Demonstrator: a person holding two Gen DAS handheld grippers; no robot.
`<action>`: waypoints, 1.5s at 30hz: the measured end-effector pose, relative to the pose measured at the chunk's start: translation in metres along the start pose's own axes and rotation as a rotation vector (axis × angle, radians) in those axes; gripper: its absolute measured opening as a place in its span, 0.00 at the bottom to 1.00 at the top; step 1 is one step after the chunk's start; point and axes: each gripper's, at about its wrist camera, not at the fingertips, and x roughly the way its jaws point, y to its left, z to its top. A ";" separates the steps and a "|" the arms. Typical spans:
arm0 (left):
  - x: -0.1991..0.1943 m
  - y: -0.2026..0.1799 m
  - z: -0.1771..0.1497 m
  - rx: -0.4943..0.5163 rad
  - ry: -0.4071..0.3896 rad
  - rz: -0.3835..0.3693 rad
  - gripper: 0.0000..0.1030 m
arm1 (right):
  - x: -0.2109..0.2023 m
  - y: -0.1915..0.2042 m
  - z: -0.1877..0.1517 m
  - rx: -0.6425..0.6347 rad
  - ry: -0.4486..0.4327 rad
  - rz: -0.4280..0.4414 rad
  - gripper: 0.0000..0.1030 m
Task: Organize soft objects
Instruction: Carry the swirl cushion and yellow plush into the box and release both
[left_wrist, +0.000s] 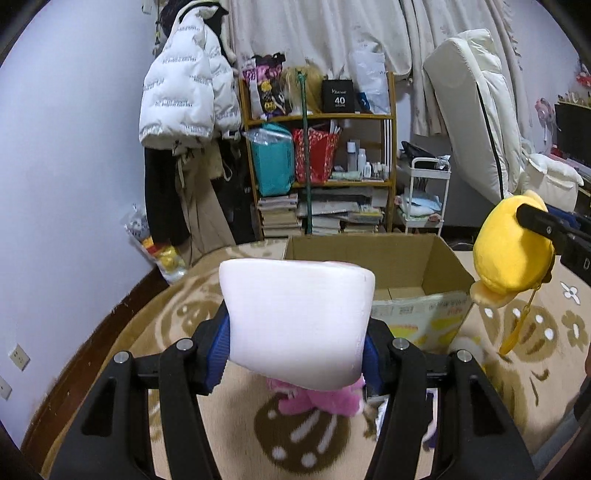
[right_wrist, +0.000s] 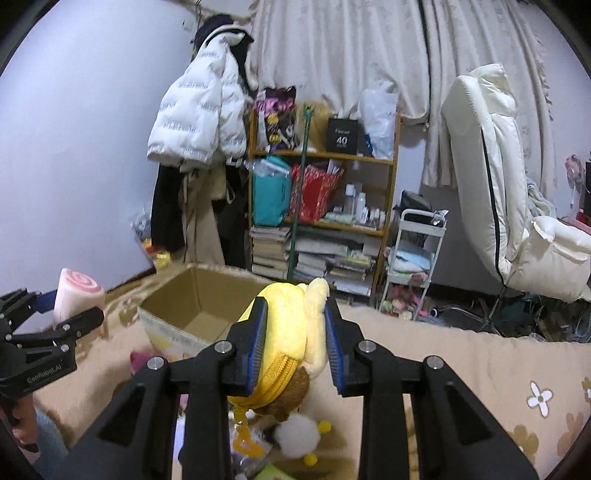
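Note:
My left gripper (left_wrist: 295, 332) is shut on a white roll cushion (left_wrist: 295, 306), held above the carpet just in front of an open cardboard box (left_wrist: 369, 258). From the right wrist view the cushion (right_wrist: 77, 295) shows a pink swirl on its end, left of the box (right_wrist: 173, 299). My right gripper (right_wrist: 294, 308) is shut on a yellow plush pouch (right_wrist: 284, 332) with a zipper, raised near the box's right corner. The pouch (left_wrist: 513, 254) also hangs at the right of the left wrist view, a cord dangling under it.
A pink plush (left_wrist: 317, 400) lies on the patterned carpet (left_wrist: 184, 325) under the cushion. A white pompom toy (right_wrist: 297, 432) and small items lie below the pouch. Behind the box stand a wooden shelf (left_wrist: 317, 118), hanging coats (left_wrist: 184, 92), a white cart (left_wrist: 428, 195) and a white recliner (right_wrist: 491, 177).

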 end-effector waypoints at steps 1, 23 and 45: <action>0.003 -0.001 0.002 0.006 -0.005 0.000 0.56 | 0.002 0.000 0.002 0.005 -0.006 -0.003 0.30; 0.083 -0.009 0.050 0.042 -0.011 0.000 0.56 | 0.086 -0.016 0.018 0.060 -0.028 -0.027 0.31; 0.126 -0.024 0.030 0.075 0.106 -0.072 0.64 | 0.118 -0.003 0.001 0.026 0.114 0.045 0.38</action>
